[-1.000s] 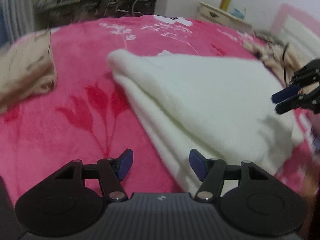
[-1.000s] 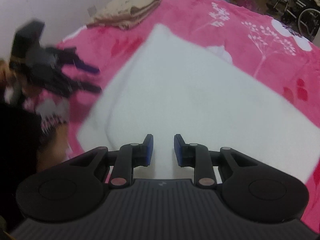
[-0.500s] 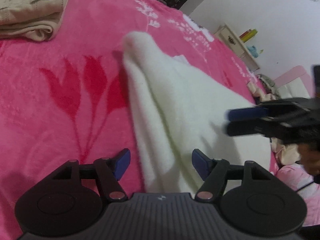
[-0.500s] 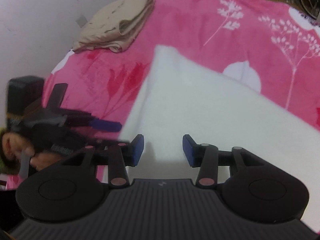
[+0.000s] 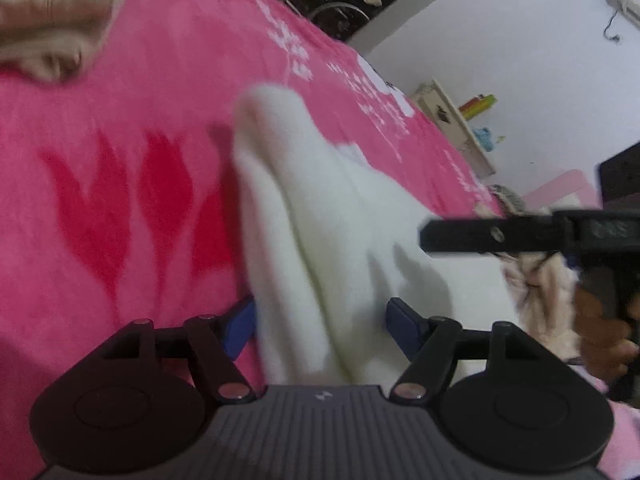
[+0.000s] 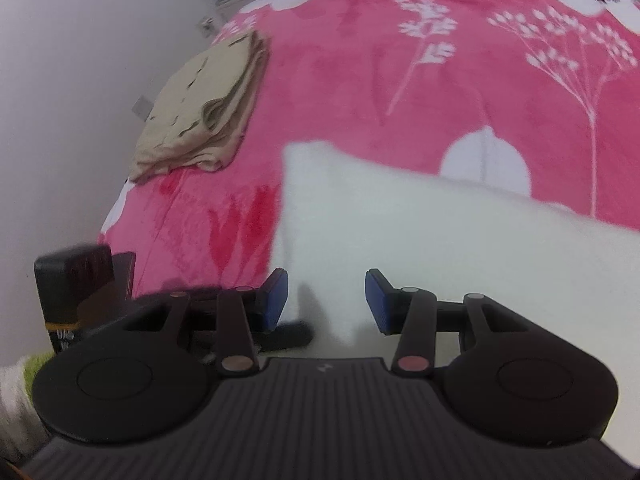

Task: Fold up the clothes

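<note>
Now the left gripper point(image 5: 320, 322) sits lower and closer to the white cloth point(image 5: 352, 220) than half a second ago: its blue pads are spread wide, and the near folded edge of the cloth runs between them, hiding part of the left pad point(image 5: 239, 330). Whether either pad touches the fabric cannot be told through the blur. The cloth fills the centre of the left wrist view, its rounded corner pointing toward the upper middle, and it lies on the pink blanket point(image 5: 120, 200). The right gripper point(image 5: 430, 236) reaches in from the right edge of that frame, seen side-on over the cloth; it has moved further in than before. A hand point(image 5: 608, 344) holds its handle at the lower right.

In the right wrist view the right gripper point(image 6: 326, 300) has its pads parted wider than half a second ago, over the near edge of the cloth point(image 6: 440, 248), gripping nothing. The cloth now covers the lower right of this frame. The left gripper point(image 6: 288, 334) shows low at the left, largely hidden behind the right one's body. A folded beige garment point(image 6: 200, 116) lies on the blanket point(image 6: 360, 80) in the upper left, well apart from the cloth, as before.
</note>
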`<act>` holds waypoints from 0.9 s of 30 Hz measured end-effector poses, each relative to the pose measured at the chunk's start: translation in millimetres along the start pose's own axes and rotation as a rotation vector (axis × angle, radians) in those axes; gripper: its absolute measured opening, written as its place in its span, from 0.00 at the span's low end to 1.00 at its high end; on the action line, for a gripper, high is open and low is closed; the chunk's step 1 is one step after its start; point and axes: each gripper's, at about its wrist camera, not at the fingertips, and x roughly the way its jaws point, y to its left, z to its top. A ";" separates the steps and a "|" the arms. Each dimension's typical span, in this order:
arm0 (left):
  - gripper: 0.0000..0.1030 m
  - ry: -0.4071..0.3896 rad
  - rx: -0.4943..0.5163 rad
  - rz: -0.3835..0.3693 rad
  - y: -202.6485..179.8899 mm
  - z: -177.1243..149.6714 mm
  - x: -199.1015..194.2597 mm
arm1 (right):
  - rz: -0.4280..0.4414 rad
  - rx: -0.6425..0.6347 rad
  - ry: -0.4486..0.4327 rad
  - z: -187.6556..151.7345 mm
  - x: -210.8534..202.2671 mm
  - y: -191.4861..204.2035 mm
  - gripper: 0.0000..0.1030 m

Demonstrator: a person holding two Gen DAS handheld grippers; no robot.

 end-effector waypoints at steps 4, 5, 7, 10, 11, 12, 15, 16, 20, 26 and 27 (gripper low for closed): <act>0.69 0.047 -0.005 -0.051 -4.1 -25.2 -4.7 | -0.002 0.026 0.008 -1.5 -1.1 -8.4 0.41; 0.69 0.059 -0.005 -0.062 -5.6 -32.1 -5.8 | -0.002 0.028 0.011 -1.7 -0.8 -9.0 0.41; 0.69 0.093 -0.005 -0.082 -10.8 -46.8 -7.1 | 0.004 0.037 0.023 -0.8 1.2 -8.7 0.41; 0.69 0.121 0.013 -0.082 -21.4 -60.0 -5.8 | 0.011 0.037 0.042 4.0 6.4 -1.9 0.42; 0.70 0.118 0.020 -0.072 -25.9 -62.4 -5.4 | 0.015 0.025 0.051 7.4 9.3 3.4 0.45; 0.70 0.114 0.028 -0.062 -30.4 -64.8 -5.1 | 0.015 0.007 0.062 10.9 12.9 9.6 0.47; 0.71 0.103 0.052 -0.031 -43.9 -71.9 -4.1 | -0.005 -0.070 0.100 20.5 27.4 32.0 0.54; 0.71 0.099 0.060 -0.021 -48.4 -74.3 -3.7 | -0.033 -0.101 0.110 22.9 33.3 40.5 0.56; 0.71 0.085 0.129 0.007 -64.9 -78.3 -3.8 | -0.157 -0.180 0.129 31.0 56.4 63.5 0.61; 0.71 0.066 0.234 0.016 -88.0 -82.7 -3.5 | -0.279 -0.264 0.205 35.6 89.3 86.4 0.79; 0.71 0.063 0.247 0.015 -91.3 -83.7 -4.0 | -0.296 -0.264 0.209 35.5 92.7 88.5 0.80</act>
